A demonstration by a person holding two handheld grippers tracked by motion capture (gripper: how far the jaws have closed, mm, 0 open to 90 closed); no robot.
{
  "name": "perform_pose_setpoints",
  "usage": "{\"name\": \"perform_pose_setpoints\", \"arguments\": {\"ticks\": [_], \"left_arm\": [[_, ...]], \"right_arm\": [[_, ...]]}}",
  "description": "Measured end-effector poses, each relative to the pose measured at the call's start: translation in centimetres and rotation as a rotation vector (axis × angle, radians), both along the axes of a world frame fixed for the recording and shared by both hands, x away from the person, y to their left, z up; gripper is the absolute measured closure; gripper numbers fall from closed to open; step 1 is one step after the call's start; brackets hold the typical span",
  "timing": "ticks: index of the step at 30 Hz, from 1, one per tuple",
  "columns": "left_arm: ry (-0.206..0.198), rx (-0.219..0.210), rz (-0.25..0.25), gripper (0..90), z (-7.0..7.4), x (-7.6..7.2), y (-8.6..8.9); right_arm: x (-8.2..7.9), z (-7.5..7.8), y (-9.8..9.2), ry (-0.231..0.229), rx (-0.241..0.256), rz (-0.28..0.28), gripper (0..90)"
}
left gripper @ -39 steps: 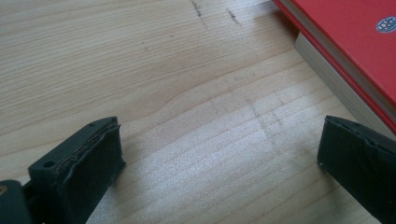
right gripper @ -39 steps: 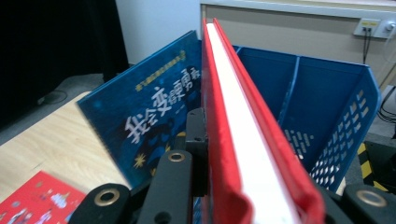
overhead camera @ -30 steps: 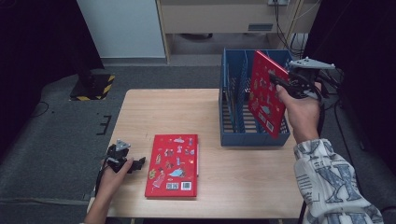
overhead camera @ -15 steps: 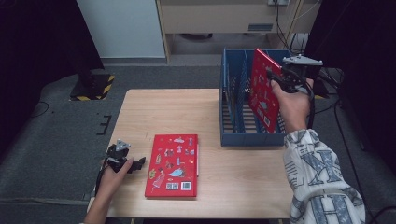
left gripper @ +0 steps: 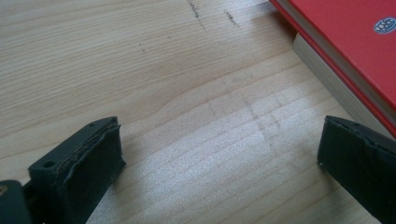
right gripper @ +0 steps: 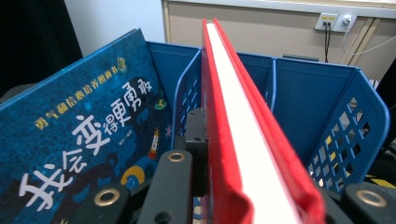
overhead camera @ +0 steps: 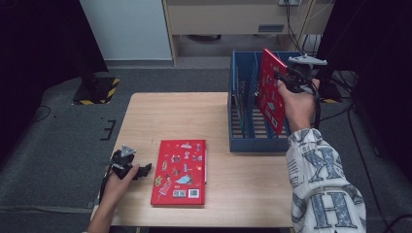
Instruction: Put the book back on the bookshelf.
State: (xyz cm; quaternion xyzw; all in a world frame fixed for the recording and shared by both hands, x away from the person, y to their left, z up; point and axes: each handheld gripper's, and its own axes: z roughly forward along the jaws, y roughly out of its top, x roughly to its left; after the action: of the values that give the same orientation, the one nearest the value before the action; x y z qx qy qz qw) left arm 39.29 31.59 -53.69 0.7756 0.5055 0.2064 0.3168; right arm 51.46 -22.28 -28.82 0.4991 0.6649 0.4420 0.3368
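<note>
Right gripper (overhead camera: 284,82) is clamping an upright red hardcover book (overhead camera: 268,90) over the slotted blue plastic rack (overhead camera: 243,141); left gripper (overhead camera: 137,171) is resting wide-jawed, empty, on the wood-grain table (overhead camera: 170,116).

High view overhead, facing forward-down on table (overhead camera: 145,111); tool views close-up; red book (overhead camera: 180,172) edge (left gripper: 345,46) shared.

Even overhead light brightens the table (overhead camera: 194,116) while the surrounding floor falls dark, the high view looks soft, and both gripper views blur close up.
</note>
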Motion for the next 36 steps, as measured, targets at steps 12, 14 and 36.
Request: {"name": "perform_pose_setpoints", "arguments": {"ticks": [12,14,36], "left_arm": [[0.0,0.0,0.0,0.0,0.0,0.0,0.0],[0.0,-0.001,-0.001,0.0,0.0,0.0,0.0],[0.0,0.0,-0.002,0.0,0.0,0.0,0.0]], "right_arm": [[1.1,-1.1,0.7,-0.009,-0.004,-0.013,79.4],[1.3,-1.3,0.9,-0.01,-0.004,-0.013,79.4],[2.1,-3.5,1.5,-0.005,0.005,-0.039,79.4]]}}
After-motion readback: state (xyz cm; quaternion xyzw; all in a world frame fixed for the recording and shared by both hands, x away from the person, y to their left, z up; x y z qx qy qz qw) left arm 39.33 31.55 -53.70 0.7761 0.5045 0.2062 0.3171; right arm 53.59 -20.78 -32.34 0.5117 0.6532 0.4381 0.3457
